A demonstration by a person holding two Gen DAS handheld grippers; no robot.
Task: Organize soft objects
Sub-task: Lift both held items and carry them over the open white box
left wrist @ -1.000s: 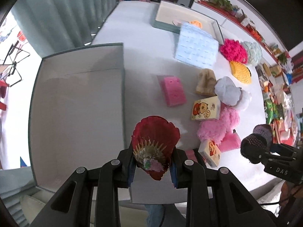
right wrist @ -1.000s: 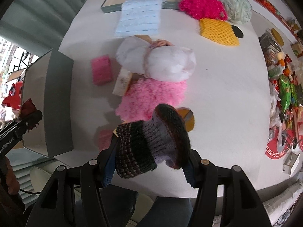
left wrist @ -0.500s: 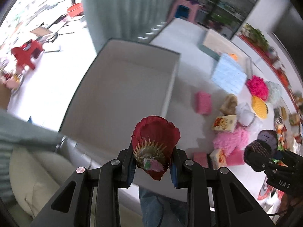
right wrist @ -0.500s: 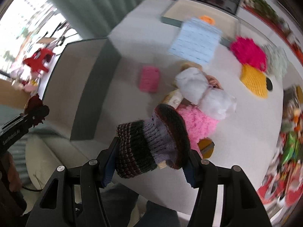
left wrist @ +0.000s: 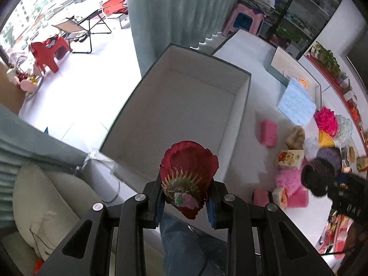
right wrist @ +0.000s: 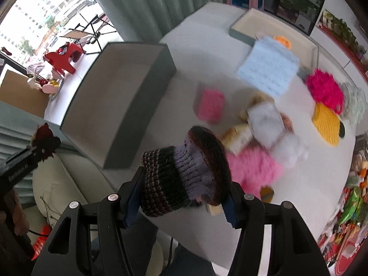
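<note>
A: What is clamped at the left?
B: A red flower [left wrist: 188, 177] is pinched in the left gripper [left wrist: 185, 203], over the near edge of the open box [left wrist: 174, 105]; its stem is hidden.
A: And rightward?
B: A knitted hat [right wrist: 184, 174] is squeezed by the right gripper [right wrist: 182, 204]; the table [right wrist: 197, 34] pile is blurred.

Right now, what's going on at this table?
A person is sorting soft items with two handheld grippers. The left gripper is clamped on a red fan-shaped plush, held near the empty grey box. The right gripper is clamped on a striped knitted hat. More soft items, among them a pink sponge, lie on the white table.
</note>
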